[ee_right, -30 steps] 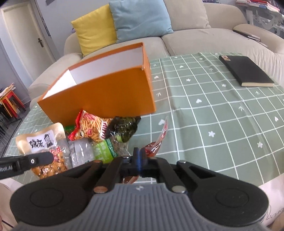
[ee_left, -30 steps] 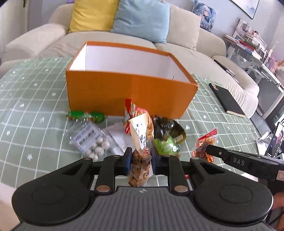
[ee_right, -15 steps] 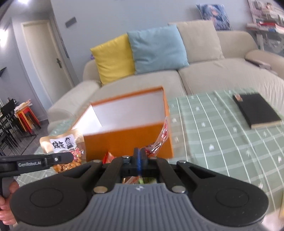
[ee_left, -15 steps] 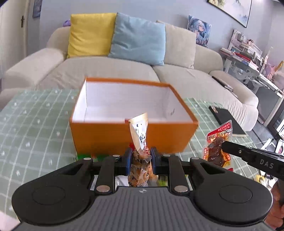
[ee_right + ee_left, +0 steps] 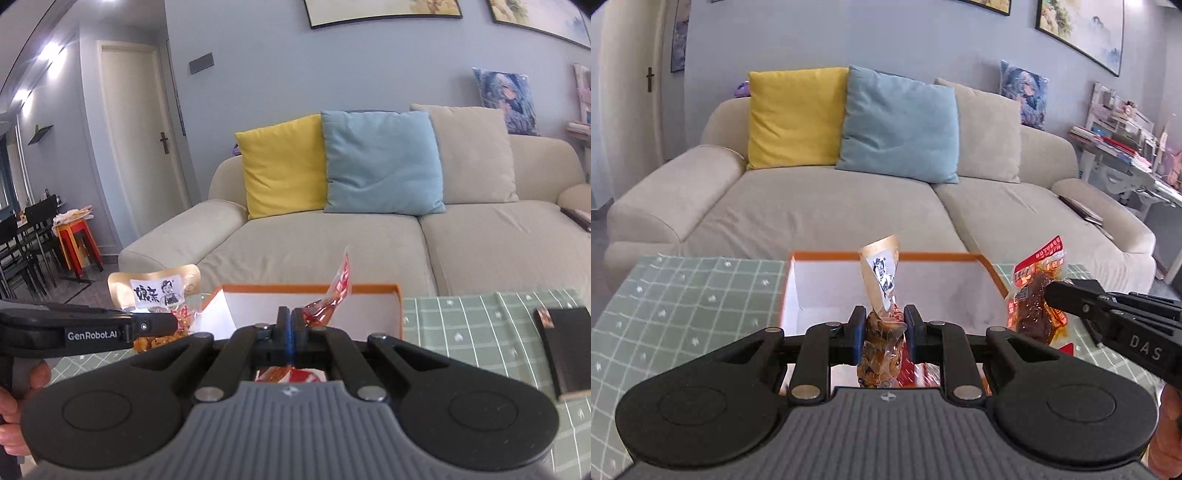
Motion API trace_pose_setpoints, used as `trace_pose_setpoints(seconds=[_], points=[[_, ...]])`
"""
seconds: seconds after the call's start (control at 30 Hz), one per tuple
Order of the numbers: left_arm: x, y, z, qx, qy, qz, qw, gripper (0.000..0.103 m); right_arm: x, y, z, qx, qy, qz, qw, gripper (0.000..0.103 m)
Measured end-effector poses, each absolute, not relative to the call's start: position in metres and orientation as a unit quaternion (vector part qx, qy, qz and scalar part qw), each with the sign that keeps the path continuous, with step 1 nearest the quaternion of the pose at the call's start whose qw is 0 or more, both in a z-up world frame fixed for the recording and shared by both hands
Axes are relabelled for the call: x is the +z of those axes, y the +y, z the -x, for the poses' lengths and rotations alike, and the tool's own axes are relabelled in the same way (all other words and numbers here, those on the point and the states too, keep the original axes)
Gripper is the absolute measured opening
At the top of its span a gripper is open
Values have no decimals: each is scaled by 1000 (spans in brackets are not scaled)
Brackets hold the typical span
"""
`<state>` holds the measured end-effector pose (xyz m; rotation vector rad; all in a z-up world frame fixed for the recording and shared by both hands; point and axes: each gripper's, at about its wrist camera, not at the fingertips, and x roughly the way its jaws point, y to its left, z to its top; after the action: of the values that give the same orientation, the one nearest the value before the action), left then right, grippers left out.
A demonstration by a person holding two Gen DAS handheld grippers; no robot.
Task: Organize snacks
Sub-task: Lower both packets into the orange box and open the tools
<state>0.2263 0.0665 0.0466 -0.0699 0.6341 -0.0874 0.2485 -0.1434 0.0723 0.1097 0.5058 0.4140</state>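
My left gripper (image 5: 884,325) is shut on a tan snack packet (image 5: 881,280) with a face label, held above the near edge of the open orange box (image 5: 923,256). The same packet shows in the right wrist view (image 5: 159,291). My right gripper (image 5: 286,325) is shut on a red snack packet (image 5: 334,295), also held above the orange box (image 5: 369,286). In the left wrist view that red packet (image 5: 1036,291) hangs at the right, over the box's right wall. The box's white inside looks bare where I see it.
A beige sofa (image 5: 849,206) with a yellow cushion (image 5: 794,114) and a blue cushion (image 5: 897,125) stands behind the table. The green checked tablecloth (image 5: 683,295) covers the table. A black notebook (image 5: 565,347) lies at the right.
Both grippers have risen from the snack pile in front of the box and moved forward, each carrying its packet. They are now above the box's opening.
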Motion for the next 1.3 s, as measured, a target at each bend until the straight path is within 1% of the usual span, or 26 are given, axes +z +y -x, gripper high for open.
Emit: trace_pose_setpoints(seconds=[0.17,0.33,0.53,0.7,0.83,1.17,1.27,1.3], points=[[38,74,-258,-35,330,25,943,23,63,-122,-287,201,256,-18,945,0],[12,79,-288,-17,369,17,929,24,41,-100,-319,204,283,28,937,0],[-17,83,-307,-6,403,3,915,24,12,-88,-343,203,321,51,924,0],[-31,79,-312,0,422,-17,906,24,-6,-80,-353,208,344,59,914,0],[-40,81,-317,7,434,-14,901,24,-17,-75,-354,209,355,69,909,0],[-56,80,-326,7,461,-31,887,23,-35,-72,-358,200,384,78,898,0],[-57,78,-326,10,460,-41,887,24,-39,-74,-357,196,391,82,896,0],[-57,78,-326,11,461,-42,886,27,-40,-74,-357,194,393,85,895,0]])
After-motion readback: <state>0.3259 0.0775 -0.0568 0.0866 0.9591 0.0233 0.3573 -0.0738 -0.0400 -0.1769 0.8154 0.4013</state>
